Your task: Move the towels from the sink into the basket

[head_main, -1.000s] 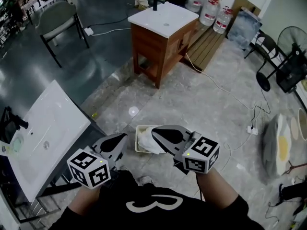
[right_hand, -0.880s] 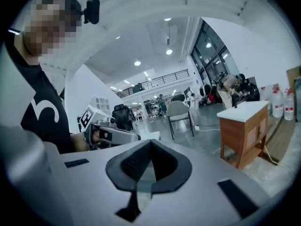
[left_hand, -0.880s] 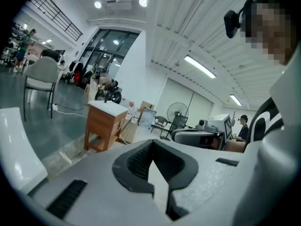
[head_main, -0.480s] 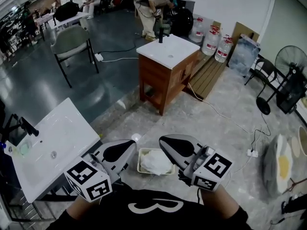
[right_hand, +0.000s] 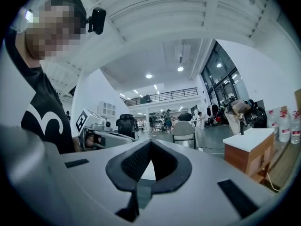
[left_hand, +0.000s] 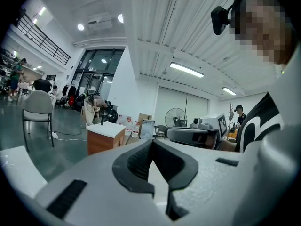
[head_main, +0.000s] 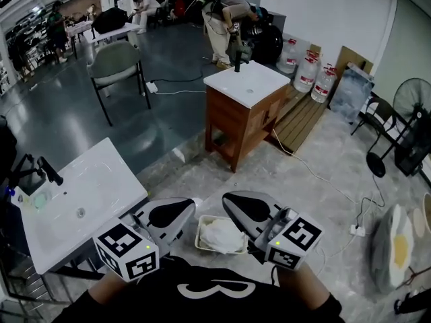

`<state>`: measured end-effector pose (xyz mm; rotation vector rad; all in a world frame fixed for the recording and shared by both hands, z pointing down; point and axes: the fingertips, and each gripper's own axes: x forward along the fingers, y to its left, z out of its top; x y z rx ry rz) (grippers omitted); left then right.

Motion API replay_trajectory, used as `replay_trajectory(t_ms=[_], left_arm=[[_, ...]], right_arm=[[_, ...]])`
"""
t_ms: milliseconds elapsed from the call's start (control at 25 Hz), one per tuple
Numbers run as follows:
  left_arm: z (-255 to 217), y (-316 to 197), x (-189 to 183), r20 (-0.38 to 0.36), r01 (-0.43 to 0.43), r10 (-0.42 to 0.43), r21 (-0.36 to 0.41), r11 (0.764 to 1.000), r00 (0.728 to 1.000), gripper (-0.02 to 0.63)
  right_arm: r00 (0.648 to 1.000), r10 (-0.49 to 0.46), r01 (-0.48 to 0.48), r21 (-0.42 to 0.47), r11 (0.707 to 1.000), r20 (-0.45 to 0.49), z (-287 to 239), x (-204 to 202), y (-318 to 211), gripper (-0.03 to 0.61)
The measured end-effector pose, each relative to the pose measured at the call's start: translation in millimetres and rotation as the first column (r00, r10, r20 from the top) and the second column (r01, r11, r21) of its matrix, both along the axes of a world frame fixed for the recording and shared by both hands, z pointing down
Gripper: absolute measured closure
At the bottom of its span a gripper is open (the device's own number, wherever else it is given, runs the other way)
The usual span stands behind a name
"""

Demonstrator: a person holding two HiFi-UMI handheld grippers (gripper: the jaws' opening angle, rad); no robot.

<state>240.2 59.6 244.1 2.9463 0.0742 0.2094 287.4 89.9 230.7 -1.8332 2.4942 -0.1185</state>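
Both closed and empty, the left gripper and right gripper hover over the white rectangular basket at six o'clock. Its heaped white towel could spill if a gripper clips it.

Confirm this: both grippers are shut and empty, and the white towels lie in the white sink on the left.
One detail is wrong. The white towels lie not in the white sink but in the cream rectangular basket on the floor between the grippers, as the head view shows. The rest holds: the left gripper and the right gripper are shut and empty.
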Motion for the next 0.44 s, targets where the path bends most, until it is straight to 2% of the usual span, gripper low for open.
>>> replay_trajectory(t_ms=[240, 440], left_arm=[[-2.7, 4.1, -19.3, 0.015, 0.054, -0.054, -0.006, 0.998, 0.998, 0.607], [12.1, -25.2, -21.5, 0.022, 0.075, -0.075, -0.013, 0.997, 0.997, 0.607]], right_arm=[[0.999, -0.045, 0.045, 0.008, 0.999, -0.007, -4.0, -18.1, -0.1, 0.575], [0.998, -0.053, 0.053, 0.000, 0.999, 0.018, 9.5, -22.5, -27.3, 0.575]])
